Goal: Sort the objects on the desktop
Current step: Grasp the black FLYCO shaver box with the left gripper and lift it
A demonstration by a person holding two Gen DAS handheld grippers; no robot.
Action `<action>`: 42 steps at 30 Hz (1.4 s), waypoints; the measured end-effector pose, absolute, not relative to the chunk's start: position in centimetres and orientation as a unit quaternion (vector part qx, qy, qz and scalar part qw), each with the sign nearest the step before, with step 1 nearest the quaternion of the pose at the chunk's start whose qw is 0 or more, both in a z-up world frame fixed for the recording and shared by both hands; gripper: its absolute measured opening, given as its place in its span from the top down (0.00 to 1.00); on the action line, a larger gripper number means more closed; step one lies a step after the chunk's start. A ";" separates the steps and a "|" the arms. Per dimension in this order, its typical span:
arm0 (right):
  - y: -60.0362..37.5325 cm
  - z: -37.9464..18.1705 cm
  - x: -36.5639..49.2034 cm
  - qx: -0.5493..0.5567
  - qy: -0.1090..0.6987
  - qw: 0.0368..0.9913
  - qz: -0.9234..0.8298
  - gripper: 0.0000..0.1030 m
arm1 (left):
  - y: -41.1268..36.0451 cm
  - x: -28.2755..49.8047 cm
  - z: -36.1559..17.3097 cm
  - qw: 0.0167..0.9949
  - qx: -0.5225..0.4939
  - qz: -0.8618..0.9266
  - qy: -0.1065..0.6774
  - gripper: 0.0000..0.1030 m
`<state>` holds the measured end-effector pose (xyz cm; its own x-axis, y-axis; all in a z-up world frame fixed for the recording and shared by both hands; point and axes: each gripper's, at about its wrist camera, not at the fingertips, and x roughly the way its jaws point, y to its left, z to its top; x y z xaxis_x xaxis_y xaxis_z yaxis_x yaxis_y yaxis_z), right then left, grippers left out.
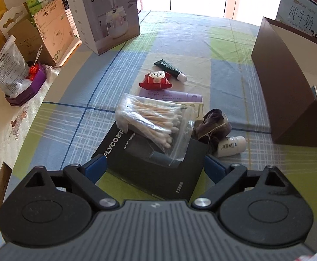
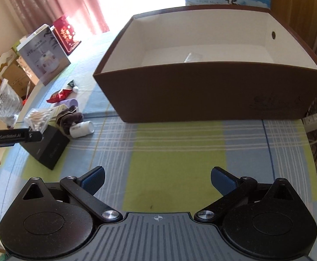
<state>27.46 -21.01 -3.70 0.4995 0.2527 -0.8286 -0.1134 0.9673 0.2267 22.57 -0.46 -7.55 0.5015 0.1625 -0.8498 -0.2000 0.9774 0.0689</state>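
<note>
Left gripper [image 1: 155,165] stands spread around the black box [image 1: 156,165], seemingly to grasp it, clutter beside the brown bin [image 2: 210,91]; right gripper [image 2: 157,181] waits spread, empty.

The widest free room is the bare checked tablecloth [image 2: 176,152] in front of the brown box [image 2: 210,93], whose front wall stands as a barrier across the far side; its top is open, with only a small clear item on its floor. Left of that strip the way is crowded: a black box [image 1: 156,169] lies between the spread blue pads of the left gripper [image 1: 155,167], with a bag of cotton swabs [image 1: 154,121] leaning on it, and a dark cloth [image 1: 212,128] and white bottle [image 1: 232,145] just beside it. Behind them a purple tube [image 1: 176,96], red packet [image 1: 155,79] and green tube [image 1: 170,69] lie close together. A humidifier carton [image 1: 106,15] walls off the far left corner.
</note>
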 end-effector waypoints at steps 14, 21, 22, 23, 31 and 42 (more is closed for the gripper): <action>-20.4 -5.1 28.4 0.067 0.510 0.851 0.107 0.02 | -1.1 26.8 -10.5 0.847 0.007 0.163 0.506 0.09; -20.3 -5.5 28.4 0.068 0.514 0.848 0.113 0.02 | 1.3 22.2 -10.4 0.850 0.009 0.142 0.507 0.08; -20.2 -5.6 28.4 0.068 0.515 0.847 0.114 0.02 | 1.9 21.4 -10.5 0.849 0.008 0.139 0.511 0.09; -20.0 -5.7 28.4 0.068 0.517 0.846 0.116 0.02 | 2.5 20.6 -10.6 0.848 0.006 0.135 0.513 0.10; -18.0 -5.9 28.3 0.053 0.520 0.841 0.137 0.02 | 4.7 18.8 -10.7 0.862 0.030 0.091 0.497 0.12; -15.5 -6.2 27.8 0.051 0.518 0.842 0.145 0.02 | 6.2 18.0 -11.4 0.867 0.058 0.061 0.491 0.24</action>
<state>27.82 -15.46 -6.16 0.4217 0.2966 -0.8569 -0.1903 0.9529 0.2362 17.98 6.21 -11.43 0.5095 0.1625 -0.8450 -0.0492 0.9859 0.1600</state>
